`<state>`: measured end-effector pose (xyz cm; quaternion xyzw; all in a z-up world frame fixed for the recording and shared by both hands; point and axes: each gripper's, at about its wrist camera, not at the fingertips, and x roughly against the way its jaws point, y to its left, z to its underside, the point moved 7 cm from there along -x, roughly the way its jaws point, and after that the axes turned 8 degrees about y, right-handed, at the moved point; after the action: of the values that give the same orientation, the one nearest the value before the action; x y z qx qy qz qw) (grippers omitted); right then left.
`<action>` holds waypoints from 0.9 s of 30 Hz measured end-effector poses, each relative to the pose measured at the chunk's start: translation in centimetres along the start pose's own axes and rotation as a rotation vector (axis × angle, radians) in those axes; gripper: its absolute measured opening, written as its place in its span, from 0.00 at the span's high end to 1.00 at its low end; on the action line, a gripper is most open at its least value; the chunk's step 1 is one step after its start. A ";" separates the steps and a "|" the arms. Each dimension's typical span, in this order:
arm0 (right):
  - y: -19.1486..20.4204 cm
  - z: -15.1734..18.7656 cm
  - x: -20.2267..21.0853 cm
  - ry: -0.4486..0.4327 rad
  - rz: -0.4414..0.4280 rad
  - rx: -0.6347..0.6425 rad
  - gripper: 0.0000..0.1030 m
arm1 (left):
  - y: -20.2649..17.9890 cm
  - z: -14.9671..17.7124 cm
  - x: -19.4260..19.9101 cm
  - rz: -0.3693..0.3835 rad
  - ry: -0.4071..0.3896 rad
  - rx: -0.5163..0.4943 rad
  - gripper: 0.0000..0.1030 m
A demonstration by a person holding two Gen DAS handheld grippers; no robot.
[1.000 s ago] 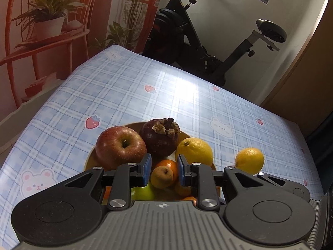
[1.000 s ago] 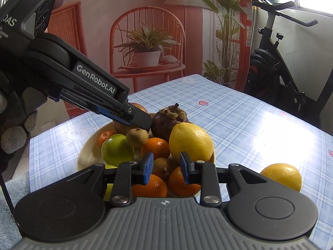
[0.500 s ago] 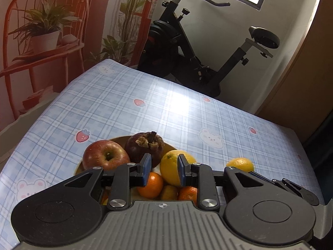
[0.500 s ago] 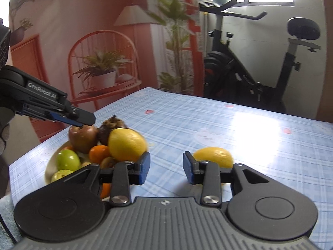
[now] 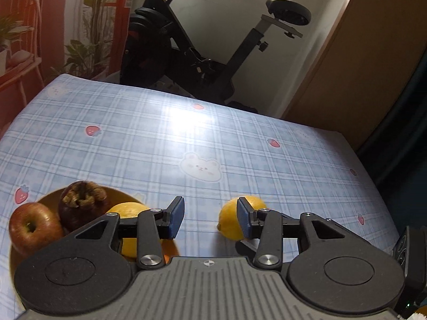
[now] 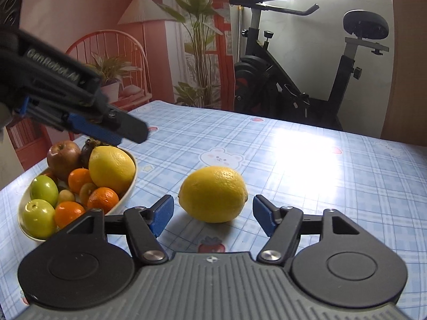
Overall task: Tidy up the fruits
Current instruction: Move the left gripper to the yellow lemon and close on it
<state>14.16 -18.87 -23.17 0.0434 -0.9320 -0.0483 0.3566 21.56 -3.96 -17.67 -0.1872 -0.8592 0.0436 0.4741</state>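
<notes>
A loose yellow lemon [image 6: 213,194] lies on the blue checked tablecloth, just ahead of my open right gripper [image 6: 213,217], between the lines of its two fingers. It also shows in the left wrist view [image 5: 230,224], partly behind the right finger of my open, empty left gripper [image 5: 210,220]. A cream bowl [image 6: 127,184] at the left holds an apple [image 6: 64,158], a mangosteen [image 5: 81,208], a second lemon [image 6: 111,169], oranges and green fruits. The left gripper [image 6: 80,104] hangs above the bowl in the right wrist view.
The tablecloth [image 5: 186,144] stretches far ahead with a bright glare patch. An exercise bike [image 6: 301,80] stands beyond the far table edge. A red chair with a potted plant [image 6: 112,66] and a wooden door are behind.
Both grippers have opened wide. The right gripper has swung from the bowl to the loose lemon, which now sits just before its fingers. The left gripper has drawn back and turned right.
</notes>
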 end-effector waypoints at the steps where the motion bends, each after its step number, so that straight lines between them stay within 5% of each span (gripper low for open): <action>1: -0.1 0.1 -0.2 0.006 -0.002 0.000 0.33 | -0.3 -0.3 -0.6 0.013 0.010 -0.003 0.56; 10: 0.1 0.3 -1.8 0.058 -0.049 0.008 0.33 | -1.6 -0.8 -4.4 0.079 0.089 -0.023 0.56; 27: -0.3 -0.3 -3.1 0.091 -0.067 -0.017 0.36 | -2.1 -0.8 -6.3 0.079 0.120 -0.026 0.55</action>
<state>16.68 -18.78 -25.10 0.0739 -0.9124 -0.0659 0.3972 24.63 -8.24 -21.72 -0.2294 -0.8217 0.0396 0.5202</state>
